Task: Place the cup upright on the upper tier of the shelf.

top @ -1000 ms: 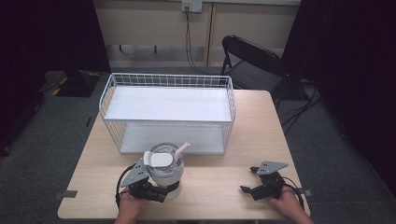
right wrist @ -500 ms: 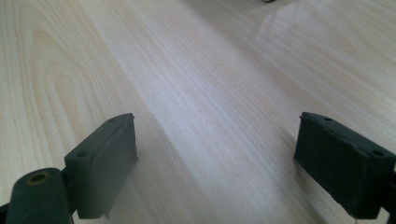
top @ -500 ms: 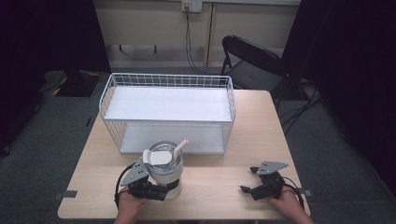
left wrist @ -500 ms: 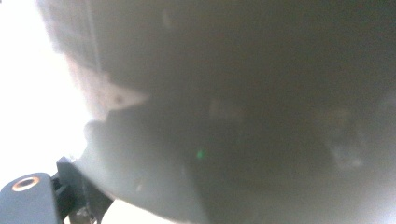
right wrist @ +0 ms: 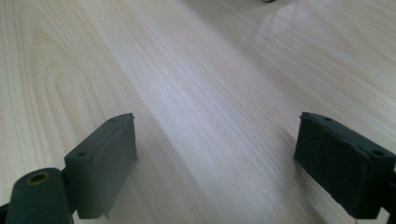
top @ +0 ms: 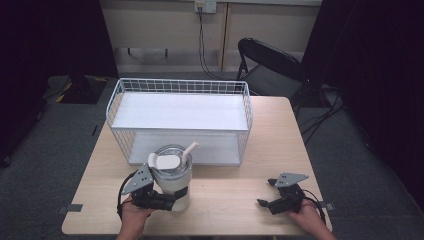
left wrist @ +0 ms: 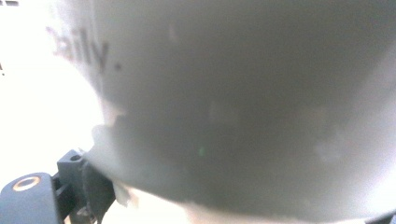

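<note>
The tumbler [top: 171,176] stands upright near the table's [top: 280,130] front edge, left of middle, just in front of the rack [top: 180,120]. It has a pale lid with a flip tab and one straw leaning toward the right. The left gripper [top: 167,200] sits at its lower body from the person's side. In the left gripper view the tumbler's wall [left wrist: 243,102] presses right up to the lens, with one jaw pad against its left flank; the other jaw is out of the picture, so the grasp looks closed on the tumbler, though the blur makes that a judgement rather than a certainty.

The step in hand seems to be the pick-up: the tumbler is gripped low but its base looks to be on the table. The next move probably calls for a straight lift, keeping the tumbler upright so lid and straw stay put, then carrying it over the rack's front rim to a shelf. A low grip on a tall thing could let it tip.

The right gripper [top: 274,196] rests near the front right corner, well apart from the tumbler, its jaws spread wide with nothing but bare wood between them [right wrist: 215,154].

Count: one tumbler, one straw, one wire rack with two white shelves, two grippers, one folding chair [top: 270,65] beyond the table's far right corner.
</note>
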`<state>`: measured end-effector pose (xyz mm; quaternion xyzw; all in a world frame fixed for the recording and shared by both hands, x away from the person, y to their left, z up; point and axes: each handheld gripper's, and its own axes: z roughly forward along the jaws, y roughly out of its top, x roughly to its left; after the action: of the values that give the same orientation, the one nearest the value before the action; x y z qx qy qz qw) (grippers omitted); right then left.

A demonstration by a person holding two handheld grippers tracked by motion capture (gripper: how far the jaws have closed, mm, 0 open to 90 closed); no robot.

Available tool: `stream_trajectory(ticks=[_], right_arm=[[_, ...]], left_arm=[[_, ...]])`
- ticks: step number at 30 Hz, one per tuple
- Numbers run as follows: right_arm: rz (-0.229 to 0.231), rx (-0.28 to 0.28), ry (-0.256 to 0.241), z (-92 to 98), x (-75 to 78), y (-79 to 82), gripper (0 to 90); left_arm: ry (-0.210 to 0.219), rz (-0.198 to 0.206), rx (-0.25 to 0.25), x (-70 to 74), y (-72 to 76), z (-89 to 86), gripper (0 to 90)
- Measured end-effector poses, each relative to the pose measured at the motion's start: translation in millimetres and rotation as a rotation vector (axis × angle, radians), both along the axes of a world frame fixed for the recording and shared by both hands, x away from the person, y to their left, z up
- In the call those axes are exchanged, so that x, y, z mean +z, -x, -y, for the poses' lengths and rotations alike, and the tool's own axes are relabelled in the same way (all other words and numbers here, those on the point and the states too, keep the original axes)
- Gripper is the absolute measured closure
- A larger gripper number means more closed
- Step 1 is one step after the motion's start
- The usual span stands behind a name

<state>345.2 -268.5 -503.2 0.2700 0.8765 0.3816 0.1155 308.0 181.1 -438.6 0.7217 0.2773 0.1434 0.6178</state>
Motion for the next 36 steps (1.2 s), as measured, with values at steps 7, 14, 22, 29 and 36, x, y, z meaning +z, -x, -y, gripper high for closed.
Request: stream_trajectory(ticks=[7,14,22,29,36], right_arm=[[0.0,0.0,0.0,0.0,0.0,0.0,12.2],[0.0,0.0,0.0,0.0,0.0,0.0,12.2],[0.0,0.0,0.0,0.0,0.0,0.0,12.2],[0.0,0.0,0.0,0.0,0.0,0.0,12.2],[0.0,0.0,0.0,0.0,0.0,0.0,12.2]], left_arm=[[-0.015,0.022,0.009,13.6,-0.8,-6.6,8.7],[-0.021,0.001,0.011,19.2,-4.1,-5.1,8.9],[-0.034,-0.004,0.017,31.2,-9.6,-6.8,8.9],[-0.012,-0.018,0.029,43.1,-13.3,-7.0,9.0],[0.003,-0.025,0.042,52.7,-17.8,-8.3,9.1]])
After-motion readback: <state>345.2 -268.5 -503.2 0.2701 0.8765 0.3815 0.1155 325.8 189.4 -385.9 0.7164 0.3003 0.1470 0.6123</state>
